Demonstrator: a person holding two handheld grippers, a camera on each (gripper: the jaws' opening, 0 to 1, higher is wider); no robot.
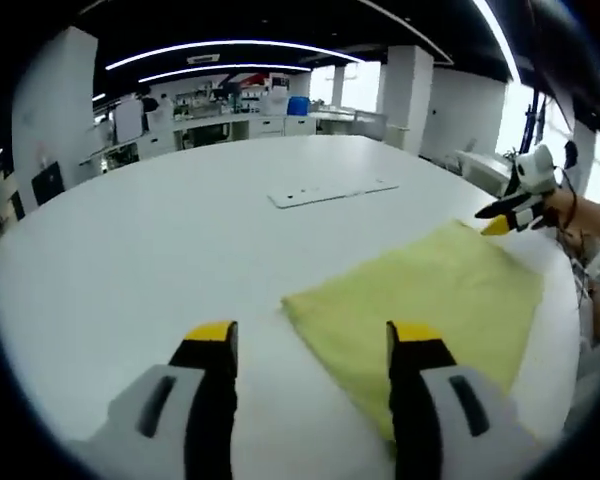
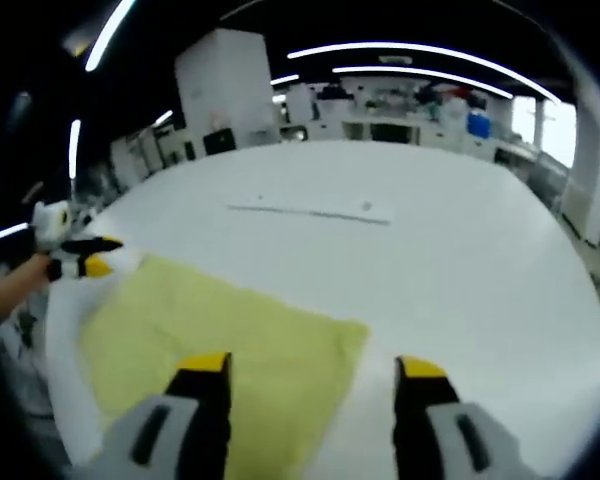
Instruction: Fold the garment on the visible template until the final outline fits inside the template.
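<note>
Garment: one yellow cloth [image 1: 435, 300] lies flat on the white table [image 1: 180, 240], a rough rectangle, its outline smooth, no sleeves or collar that I can make out. In my left gripper view it sits to the near right, one corner between my jaws; in my right gripper view the yellow cloth [image 2: 220, 350] sits near left, running under my left jaw.

Template: one thin pale flat sheet [image 1: 330, 192] lies farther out on the table, well apart from the cloth. I take it for the template, though I cannot be sure. In my right gripper view the same sheet [image 2: 315, 211] shows as a thin strip beyond the cloth.

Progress: I judge the cloth already folded at least partly, since it reads as a compact rectangle. It is not on the sheet, so if that is the template, fitting the outline inside it is not yet done. Whether more folds are needed I cannot tell.

Left gripper: my left gripper [image 1: 312, 335] hovers over the near corner of the cloth, jaws wide apart, gripping nothing. In my right gripper view the left gripper [image 2: 90, 262] is at the far left corner of the cloth.

Right gripper: my right gripper [image 2: 313, 368] hangs over the cloth's near edge, jaws spread wide, nothing between them. In my left gripper view the right gripper [image 1: 510, 215] sits at the cloth's far corner, my hand [image 1: 580, 212] behind it.

Count: one cloth, one sheet, one table, two grippers.

Surroundings: benches and shelving [image 1: 230, 115] stand far off behind the table.
</note>
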